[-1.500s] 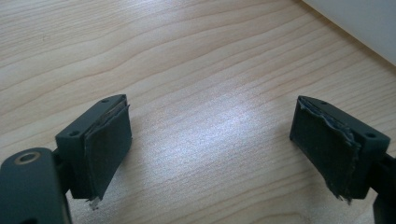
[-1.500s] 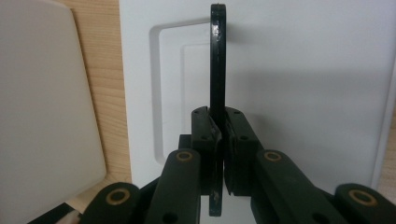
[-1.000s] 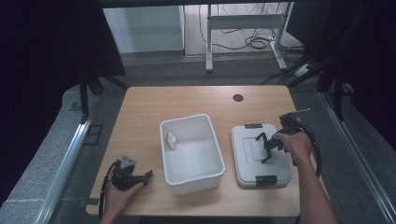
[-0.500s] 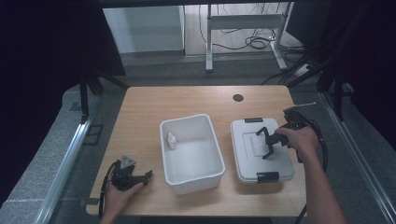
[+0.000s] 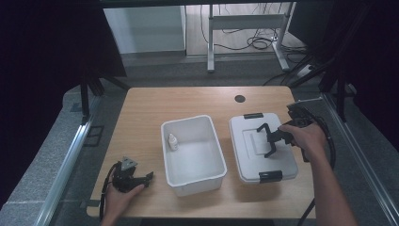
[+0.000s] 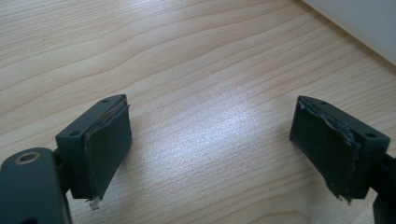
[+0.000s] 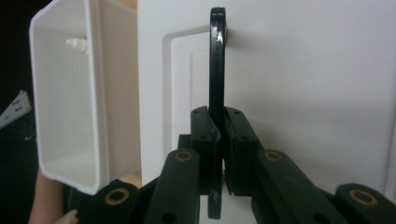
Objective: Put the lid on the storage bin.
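A white lid (image 5: 282, 162) lies flat on the right half of the wooden table (image 5: 188, 101). Its black handle (image 5: 261, 133) stands up from the middle. My right gripper (image 5: 272, 140) is shut on that handle (image 7: 216, 56); the right gripper view has the jaws (image 7: 217, 119) clamped on both sides of it. Left of the lid stands an open white bin (image 5: 211, 141) with a small white bottle (image 5: 172, 141) inside. My left gripper (image 5: 148, 177) rests on the table at the front left, open, with bare wood between its pads (image 6: 212, 149).
Black clips sit on the lid's far edge (image 5: 253, 115) and near edge (image 5: 271, 176). A dark round hole (image 5: 240, 98) marks the table's back. The bin (image 7: 65, 93) and its bottle (image 7: 77, 43) lie just beside the lid in the right gripper view.
My right hand and gripper have shifted a little on the lid's handle, and the lid has slid slightly away from me. The left gripper has stayed still.
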`<action>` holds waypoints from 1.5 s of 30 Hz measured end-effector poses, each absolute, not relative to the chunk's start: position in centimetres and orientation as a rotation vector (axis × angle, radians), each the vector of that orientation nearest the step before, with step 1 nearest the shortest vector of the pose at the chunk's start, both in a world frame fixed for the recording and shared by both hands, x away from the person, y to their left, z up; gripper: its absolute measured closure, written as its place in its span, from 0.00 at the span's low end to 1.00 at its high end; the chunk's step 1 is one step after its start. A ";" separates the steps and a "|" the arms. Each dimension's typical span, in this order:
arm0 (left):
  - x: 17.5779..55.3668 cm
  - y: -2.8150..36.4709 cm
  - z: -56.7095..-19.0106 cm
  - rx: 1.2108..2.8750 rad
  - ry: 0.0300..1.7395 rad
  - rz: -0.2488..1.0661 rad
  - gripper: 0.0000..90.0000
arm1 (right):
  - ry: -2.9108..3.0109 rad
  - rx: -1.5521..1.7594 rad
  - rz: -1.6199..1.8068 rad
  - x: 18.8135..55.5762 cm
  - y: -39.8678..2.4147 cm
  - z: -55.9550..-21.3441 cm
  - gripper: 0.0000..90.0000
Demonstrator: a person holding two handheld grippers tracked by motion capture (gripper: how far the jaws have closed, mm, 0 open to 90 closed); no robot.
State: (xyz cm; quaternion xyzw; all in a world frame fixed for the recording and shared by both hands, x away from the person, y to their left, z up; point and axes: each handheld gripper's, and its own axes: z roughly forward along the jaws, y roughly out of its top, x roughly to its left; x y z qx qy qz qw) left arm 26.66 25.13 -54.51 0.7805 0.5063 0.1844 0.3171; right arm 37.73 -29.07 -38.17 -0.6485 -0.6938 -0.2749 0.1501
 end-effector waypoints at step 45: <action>26.6 25.2 -54.5 2.059 1.320 0.480 0.14 | -1.998 -1.781 -0.885 36.2 -25.4 -33.2 0.93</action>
